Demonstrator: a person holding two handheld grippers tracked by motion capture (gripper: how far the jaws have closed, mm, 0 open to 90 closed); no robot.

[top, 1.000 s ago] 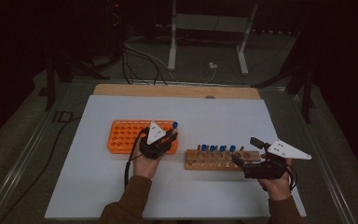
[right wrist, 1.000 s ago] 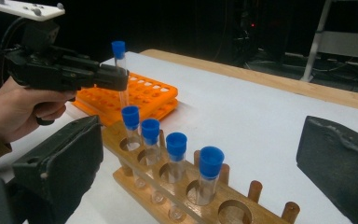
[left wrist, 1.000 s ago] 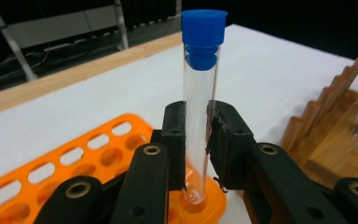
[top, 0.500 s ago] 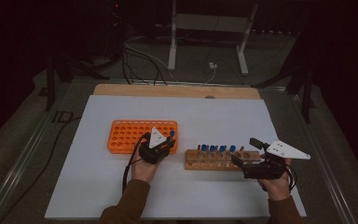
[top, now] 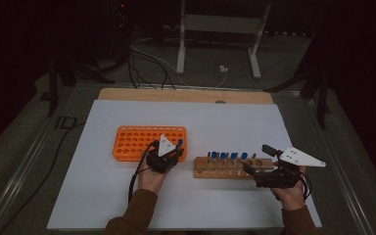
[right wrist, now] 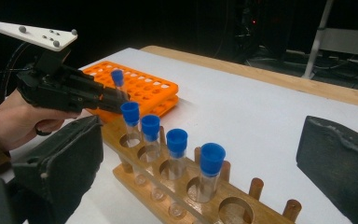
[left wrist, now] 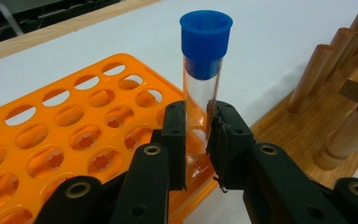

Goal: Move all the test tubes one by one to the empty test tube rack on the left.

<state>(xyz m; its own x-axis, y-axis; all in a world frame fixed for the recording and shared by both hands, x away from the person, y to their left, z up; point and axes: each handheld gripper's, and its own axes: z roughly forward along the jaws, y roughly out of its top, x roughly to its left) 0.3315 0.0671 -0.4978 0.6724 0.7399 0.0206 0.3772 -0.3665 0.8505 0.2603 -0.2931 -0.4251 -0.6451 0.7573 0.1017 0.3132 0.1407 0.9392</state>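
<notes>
Left gripper view looks along the left tool point(left wrist: 196, 135), whose two black jaws are clamped on the lower part of a clear plastic test tube with a blue cap point(left wrist: 204, 70); the tube stands upright between the jaws, its cap well above them, its bottom at the near corner of the orange plastic tube rack with round holes point(left wrist: 74, 135), which spreads out to the left of the tool. To the tool's right lies the wooden tube rack with pegs point(left wrist: 335, 107), on the white desk point(left wrist: 270, 42). In the high view the left tool point(top: 172, 157) sits at the right end of the orange rack point(top: 137, 142), and the wooden rack point(top: 225, 169) lies between it and the right tool point(top: 257, 159), which is held in the person's right hand point(top: 289, 193) at that rack's right end. In the right gripper view the right tool point(right wrist: 200, 158) has its padded jaws standing wide apart with nothing pressed between them; ahead of them four blue-capped tubes point(right wrist: 177, 142) stand in a row in the wooden rack, and beyond these the left tool holds its tube over the orange rack
</notes>
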